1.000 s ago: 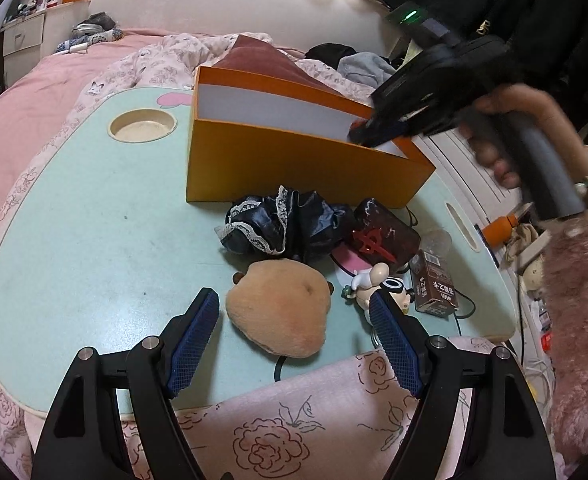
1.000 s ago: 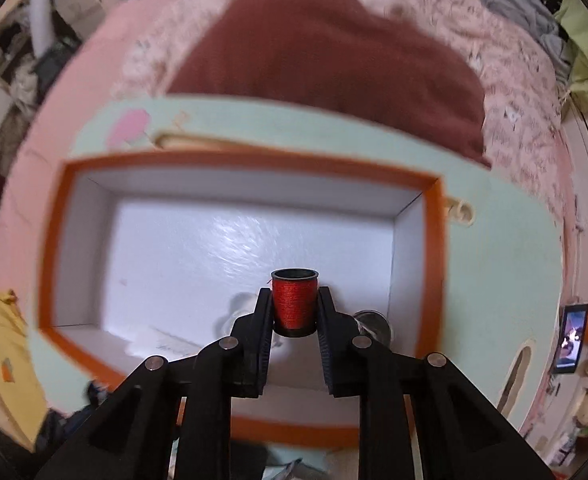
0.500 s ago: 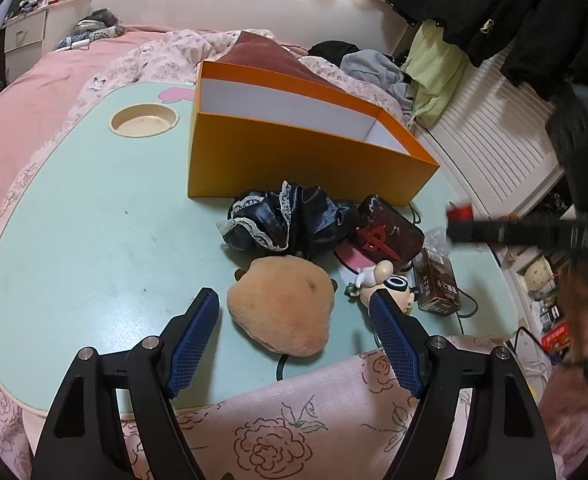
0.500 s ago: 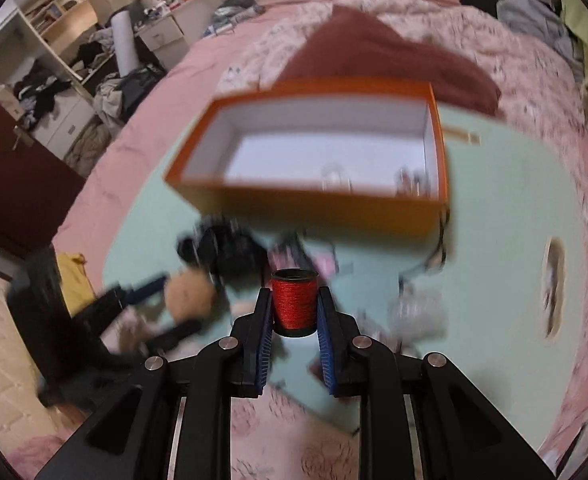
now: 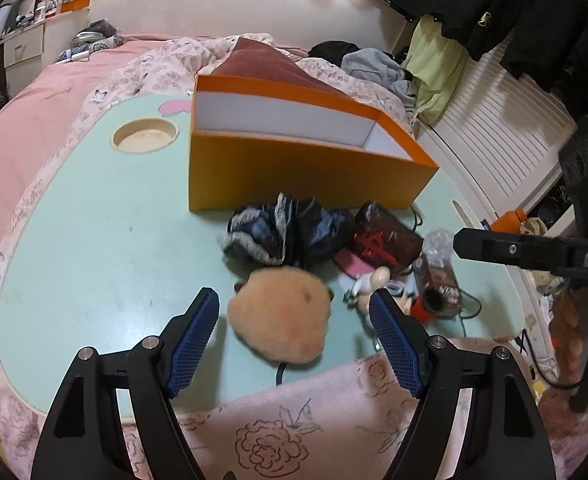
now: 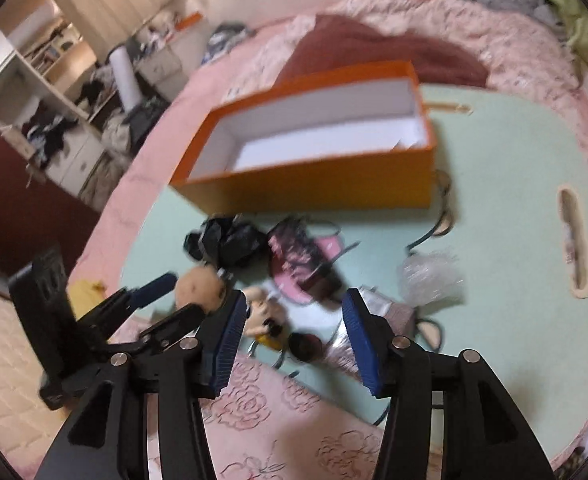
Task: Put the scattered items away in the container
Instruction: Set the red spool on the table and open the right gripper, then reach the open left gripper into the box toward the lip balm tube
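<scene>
Near the table's [image 5: 94,232] front edge, your right gripper [image 6: 292,334] is opening, and the red thread spool [image 5: 427,305] is no longer between its pads; it lies on its side among the clutter, beside the small brown carton [image 5: 439,280]. It sits close to that edge, so it could roll off onto the bedding if a finger nudges it or the dark cable [image 5: 467,312] under it gets tugged. Your left gripper [image 5: 294,334] hangs wide open and empty, its fingers on either side of the tan plush [image 5: 280,318] without touching it. If you close from here, the right-hand pad may catch the little figurine [image 5: 373,282] just beside the plush and drag it along.

The orange box [image 5: 294,168] stands toward the table's far edge, its white inside open to the top; from these views I cannot tell what is already in it. The dark crumpled cloth [image 5: 286,232] and the maroon pouch [image 5: 385,236] lie just in front of its near wall.

The table is a pale green lap table with a cup recess [image 5: 145,140] at its far left corner, set on a pink floral bed. Clothes hang by the window, and cluttered shelves stand behind.
</scene>
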{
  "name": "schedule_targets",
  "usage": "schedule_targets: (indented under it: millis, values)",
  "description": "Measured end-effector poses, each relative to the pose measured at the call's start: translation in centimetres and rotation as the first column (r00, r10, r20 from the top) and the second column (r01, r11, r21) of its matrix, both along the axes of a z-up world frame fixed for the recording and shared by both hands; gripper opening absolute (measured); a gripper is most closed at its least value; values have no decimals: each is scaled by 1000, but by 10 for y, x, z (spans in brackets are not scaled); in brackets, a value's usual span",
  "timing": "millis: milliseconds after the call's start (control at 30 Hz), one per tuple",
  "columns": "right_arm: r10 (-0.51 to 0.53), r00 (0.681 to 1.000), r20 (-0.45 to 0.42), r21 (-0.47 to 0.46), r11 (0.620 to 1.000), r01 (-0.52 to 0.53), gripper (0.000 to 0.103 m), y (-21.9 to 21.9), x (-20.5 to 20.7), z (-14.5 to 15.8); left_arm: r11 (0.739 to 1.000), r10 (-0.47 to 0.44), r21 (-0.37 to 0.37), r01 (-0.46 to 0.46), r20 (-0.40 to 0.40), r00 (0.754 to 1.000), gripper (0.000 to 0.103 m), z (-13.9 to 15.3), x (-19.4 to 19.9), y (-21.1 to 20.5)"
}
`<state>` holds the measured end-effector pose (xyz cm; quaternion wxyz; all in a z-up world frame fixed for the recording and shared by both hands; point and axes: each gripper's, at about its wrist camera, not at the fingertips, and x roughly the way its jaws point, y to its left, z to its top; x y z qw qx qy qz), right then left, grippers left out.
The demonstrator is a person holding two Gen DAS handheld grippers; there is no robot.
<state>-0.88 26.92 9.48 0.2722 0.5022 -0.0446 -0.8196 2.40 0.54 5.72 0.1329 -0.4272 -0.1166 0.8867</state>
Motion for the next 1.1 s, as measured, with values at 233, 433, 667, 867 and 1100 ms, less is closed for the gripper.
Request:
schedule_targets:
  millis: [233,433,667,867,1100]
  values:
    - [-36,997,-71,104,994,43,50,-4,4,-5,995,-68,-66,71,47,997,78,69,-72,27]
    - [-7,987,-159,222,974,43,49,-9,22,-6,982,-74,-144,124,309,948,78,45,-160,59]
    - [7,982,-188,241,970,39,49,-8,29,-8,972,-38,-188,138,456,889,78,3,-190,72]
    - [13,978,-208,239,970,38,49,-10,32,-9,979,28,-192,76,489,872,78,-20,-197,65]
    - [17,981,-194,226,974,28,49,-11,31,-11,977,45,-206,51,435,899,87,-30,-195,64]
